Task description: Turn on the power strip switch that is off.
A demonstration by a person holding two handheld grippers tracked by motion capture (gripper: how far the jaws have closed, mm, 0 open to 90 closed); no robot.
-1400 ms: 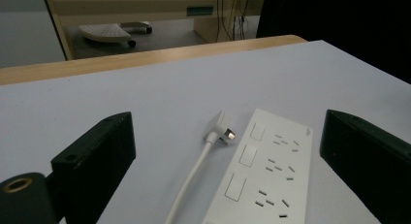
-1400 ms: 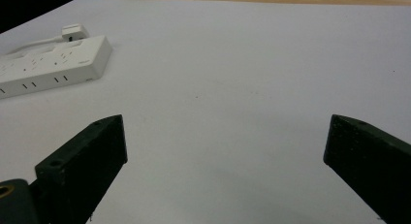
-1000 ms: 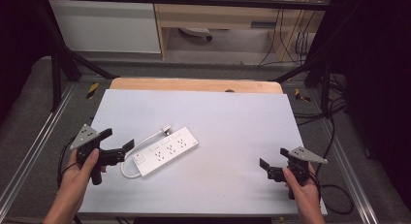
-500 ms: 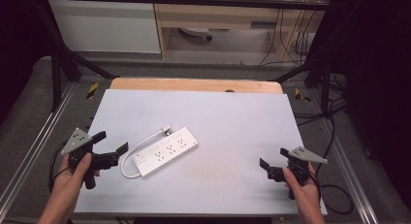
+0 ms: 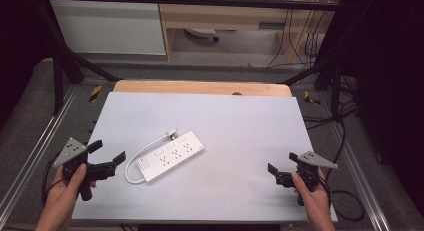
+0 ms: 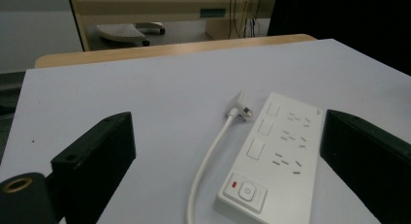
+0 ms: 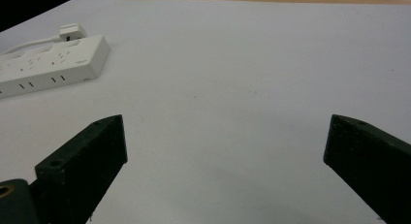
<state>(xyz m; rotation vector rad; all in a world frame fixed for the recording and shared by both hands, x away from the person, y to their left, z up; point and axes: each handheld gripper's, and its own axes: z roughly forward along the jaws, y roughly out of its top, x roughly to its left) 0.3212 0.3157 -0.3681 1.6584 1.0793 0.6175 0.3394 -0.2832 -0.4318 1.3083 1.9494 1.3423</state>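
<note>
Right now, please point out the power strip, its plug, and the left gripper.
power strip [image 5: 172, 155], high view, middle of its top face.
plug [image 6: 242, 110], left gripper view, its white head.
left gripper [image 5: 107, 152], high view, between its open fingertips.

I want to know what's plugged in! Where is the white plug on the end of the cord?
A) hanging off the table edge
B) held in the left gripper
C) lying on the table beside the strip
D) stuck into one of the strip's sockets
C: the plug lies flat on the table next to the far end of the power strip, in no socket.
</note>
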